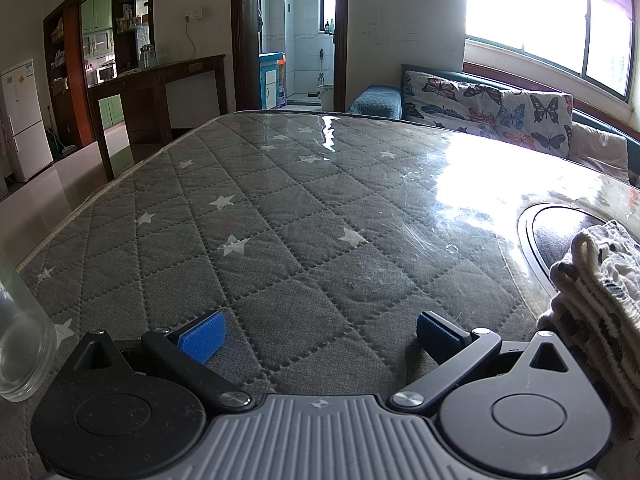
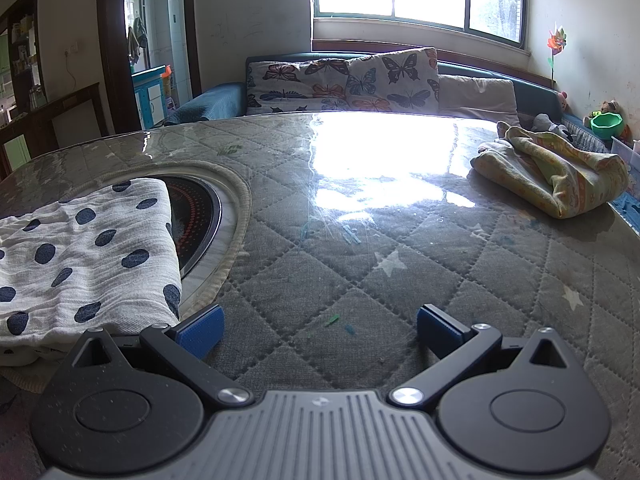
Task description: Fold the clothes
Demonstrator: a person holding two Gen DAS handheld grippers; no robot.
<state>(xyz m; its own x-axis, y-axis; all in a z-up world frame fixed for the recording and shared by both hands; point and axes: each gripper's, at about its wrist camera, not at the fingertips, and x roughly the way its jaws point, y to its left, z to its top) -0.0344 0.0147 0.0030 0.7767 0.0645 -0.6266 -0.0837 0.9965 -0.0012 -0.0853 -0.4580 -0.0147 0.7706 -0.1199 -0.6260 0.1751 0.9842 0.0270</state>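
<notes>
Left gripper (image 1: 318, 336): the black two-finger tool with blue ribbed pads is hovering low over the table, its jaws spread wide and gripping nothing.
Right gripper (image 2: 320, 334): the matching black tool with blue pads is sitting just above the table, jaws likewise released and empty.
Folded cloth (image 2: 84, 256): the white crinkled muslin cloth with dark blue dots is lying folded flat, just to the left of the right gripper's left jaw, its near corner almost touching that blue pad (image 2: 202, 334). In the left wrist view the stacked folded edges (image 1: 596, 292) are showing off to the right of the right jaw, outside the gap.
Cooktop ring (image 2: 224, 216): the round black inset plate with a pale rim is lying partly under the dotted cloth, ahead and left of the right gripper's jaws.
Table cover (image 1: 280, 220): the grey quilted cloth with white stars, under a glossy clear sheet, is filling the space between both pairs of jaws.
Crumpled cloth (image 2: 556, 168): the yellow-green patterned towel is lying bunched far ahead and right of the right gripper, well apart from it.
Glass jar (image 1: 20, 344): the clear vessel is standing left of the left gripper's left jaw.
</notes>
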